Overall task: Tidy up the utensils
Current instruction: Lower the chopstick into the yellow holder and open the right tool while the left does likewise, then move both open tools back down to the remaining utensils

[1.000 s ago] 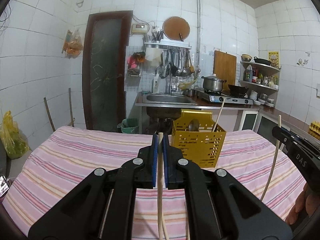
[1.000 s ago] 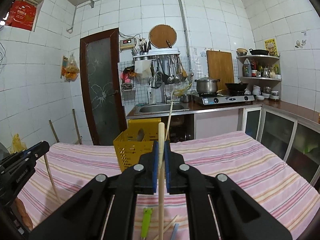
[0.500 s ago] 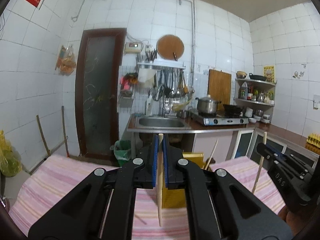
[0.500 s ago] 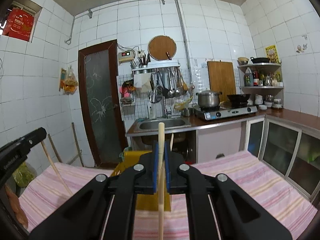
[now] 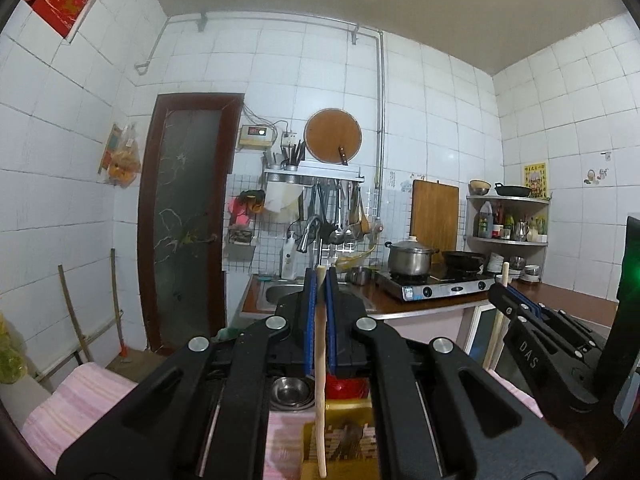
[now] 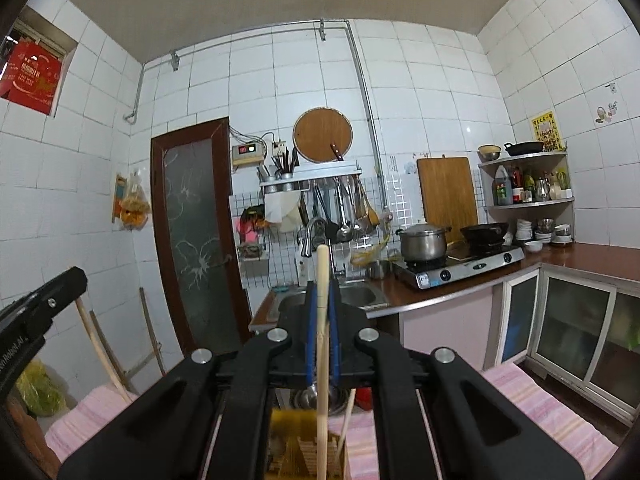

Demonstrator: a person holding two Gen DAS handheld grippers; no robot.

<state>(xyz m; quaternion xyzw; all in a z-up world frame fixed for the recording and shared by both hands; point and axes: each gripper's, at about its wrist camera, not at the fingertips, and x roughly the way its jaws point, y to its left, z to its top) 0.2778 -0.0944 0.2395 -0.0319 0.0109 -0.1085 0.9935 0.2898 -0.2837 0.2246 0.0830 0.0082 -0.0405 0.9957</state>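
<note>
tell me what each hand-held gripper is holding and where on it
Each holds one wooden chopstick, upright. The left hand-held gripper pinches its chopstick near the top end; the right hand-held gripper pinches its chopstick a little below the top.

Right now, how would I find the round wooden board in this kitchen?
Find the brown door, then look right to the metal rack above the sink. The round wooden board stands on top of it; the other board, by the stove, is rectangular.
</note>
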